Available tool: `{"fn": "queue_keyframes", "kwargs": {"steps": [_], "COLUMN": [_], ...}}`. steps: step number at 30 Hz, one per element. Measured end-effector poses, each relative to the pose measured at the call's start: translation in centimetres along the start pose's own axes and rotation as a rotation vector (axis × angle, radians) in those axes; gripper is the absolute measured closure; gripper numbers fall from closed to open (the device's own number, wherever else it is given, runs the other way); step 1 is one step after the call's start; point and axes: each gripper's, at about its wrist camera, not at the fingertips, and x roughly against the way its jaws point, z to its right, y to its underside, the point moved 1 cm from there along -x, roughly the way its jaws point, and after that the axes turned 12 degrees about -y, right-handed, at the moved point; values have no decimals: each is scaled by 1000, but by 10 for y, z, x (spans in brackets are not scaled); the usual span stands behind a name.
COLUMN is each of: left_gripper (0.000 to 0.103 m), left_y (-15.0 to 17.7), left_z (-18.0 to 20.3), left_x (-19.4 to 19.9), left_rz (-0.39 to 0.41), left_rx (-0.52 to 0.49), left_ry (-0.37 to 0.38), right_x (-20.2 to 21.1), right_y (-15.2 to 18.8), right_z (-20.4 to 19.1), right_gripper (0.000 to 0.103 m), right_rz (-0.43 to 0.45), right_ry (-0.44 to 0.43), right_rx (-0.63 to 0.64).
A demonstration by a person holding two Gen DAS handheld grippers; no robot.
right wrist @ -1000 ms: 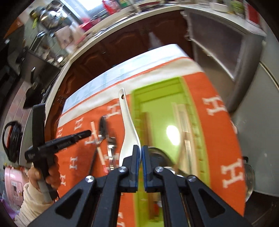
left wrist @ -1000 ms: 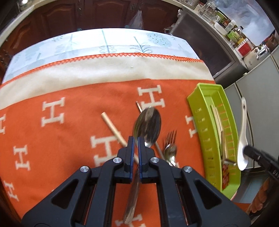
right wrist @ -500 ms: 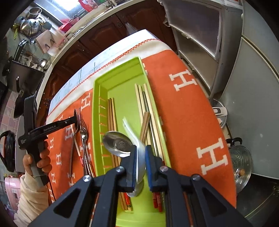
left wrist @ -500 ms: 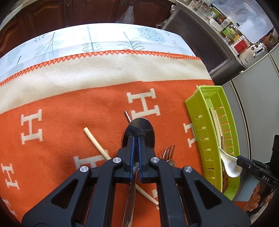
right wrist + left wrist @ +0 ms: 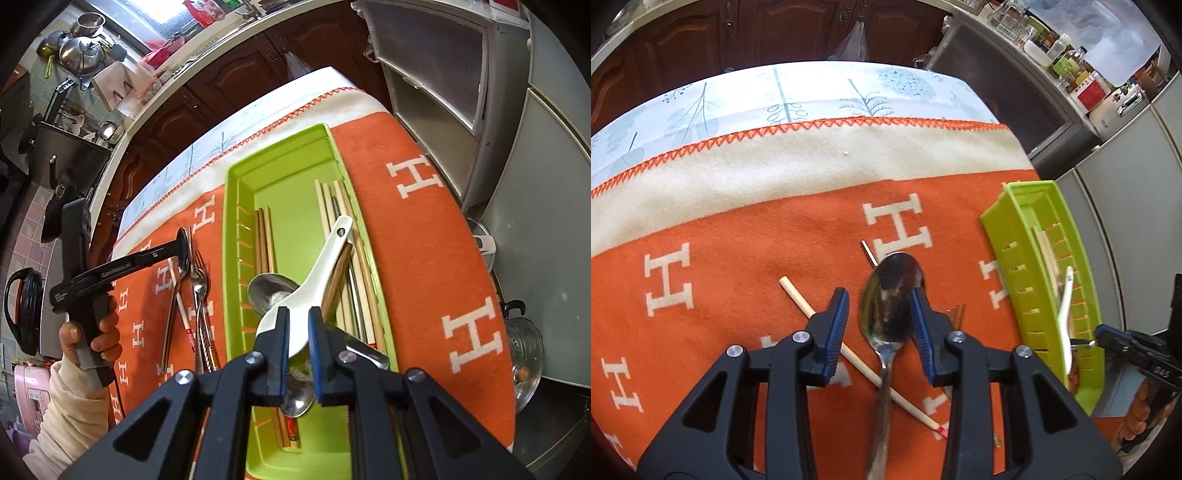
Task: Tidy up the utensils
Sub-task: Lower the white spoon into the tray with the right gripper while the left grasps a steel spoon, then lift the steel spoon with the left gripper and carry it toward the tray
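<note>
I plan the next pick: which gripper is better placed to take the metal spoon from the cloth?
Left. The left gripper is open around the spoon; the right gripper is over the tray.

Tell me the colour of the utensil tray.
Lime green tray, clearest in the right wrist view.

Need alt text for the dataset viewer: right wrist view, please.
The right hand-held gripper, open, straddles a white spoon lying in a green tray with chopsticks and metal spoons. On the orange blanket left of it: spoon, fork, chopstick.
</note>
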Motion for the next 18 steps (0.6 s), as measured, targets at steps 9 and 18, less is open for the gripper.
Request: {"fn": "queue_keyframes", "kwargs": {"steps": [9, 18], "left_gripper": [72, 90], "left_y": [5, 13], "left_z": [6, 21], "left_x": [-6, -2], "left_rz": [76, 117], "left_rx": [-60, -125], "left_ry": [-18, 17], "right_x": [7, 1], "right_y": [5, 10], "right_z": [1, 3], "right_gripper": [92, 92], "right_rz": [14, -1], "right_ry": [14, 5], "right_rx": [19, 6]}}
